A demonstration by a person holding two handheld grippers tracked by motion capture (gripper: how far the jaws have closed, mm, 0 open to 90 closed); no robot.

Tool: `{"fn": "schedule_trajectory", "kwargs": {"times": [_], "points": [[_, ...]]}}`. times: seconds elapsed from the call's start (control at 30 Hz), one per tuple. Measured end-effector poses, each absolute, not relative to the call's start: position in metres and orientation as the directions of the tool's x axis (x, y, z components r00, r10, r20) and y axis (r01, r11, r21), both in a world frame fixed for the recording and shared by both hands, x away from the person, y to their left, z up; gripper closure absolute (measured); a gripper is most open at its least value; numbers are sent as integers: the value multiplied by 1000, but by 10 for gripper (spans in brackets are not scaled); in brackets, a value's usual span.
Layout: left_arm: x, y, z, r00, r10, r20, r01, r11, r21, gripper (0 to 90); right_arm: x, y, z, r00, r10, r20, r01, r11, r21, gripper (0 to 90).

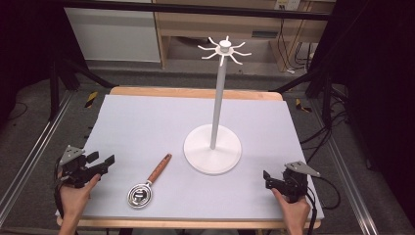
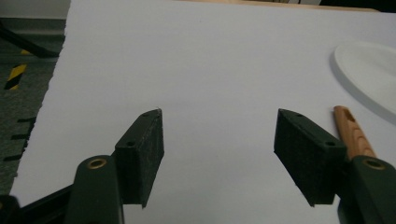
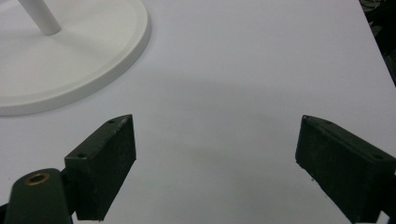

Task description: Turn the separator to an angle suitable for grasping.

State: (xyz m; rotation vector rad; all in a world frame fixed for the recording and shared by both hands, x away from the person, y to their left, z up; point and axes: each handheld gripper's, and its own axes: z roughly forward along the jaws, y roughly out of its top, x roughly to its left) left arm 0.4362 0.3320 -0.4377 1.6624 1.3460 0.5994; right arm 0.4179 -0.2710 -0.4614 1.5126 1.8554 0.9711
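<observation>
A small metal strainer (image 1: 140, 194) with a wooden handle (image 1: 160, 168) lies flat on the white mat, near its front edge. A tall white stand has a round base (image 1: 213, 156), a thin pole (image 1: 218, 98) and a ring of hooks (image 1: 225, 48) at the top. My left gripper (image 1: 103, 159) rests at the mat's left edge, left of the strainer, open and holding nothing. In the left gripper view the open gripper (image 2: 219, 126) has the handle's tip (image 2: 351, 133) just beside one jaw. My right gripper (image 1: 267, 179) sits at the front right, open. In its own view the right gripper (image 3: 217, 128) faces bare mat, with the stand's base (image 3: 70, 70) ahead.
The white mat (image 1: 147, 122) covers a wooden table (image 1: 195, 92). Metal rails run along the floor on both sides, and black frame legs and cables stand at the back right. A wooden shelf unit (image 1: 244, 24) is behind the table.
</observation>
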Motion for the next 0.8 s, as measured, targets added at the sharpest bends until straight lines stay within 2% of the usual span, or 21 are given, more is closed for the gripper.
{"fn": "schedule_trajectory", "kwargs": {"times": [0.27, 0.8], "points": [[430, 322, -423, 333, 930, -156, 494, -31, 869, 326, 419, -272, -464, -214, 977, 26, 595, 108, 797, 126], [430, 290, -411, 422, 902, -88, 484, -142, 864, 342, 417, -261, -463, -230, 973, -3, 580, 140, 802, 116]]}}
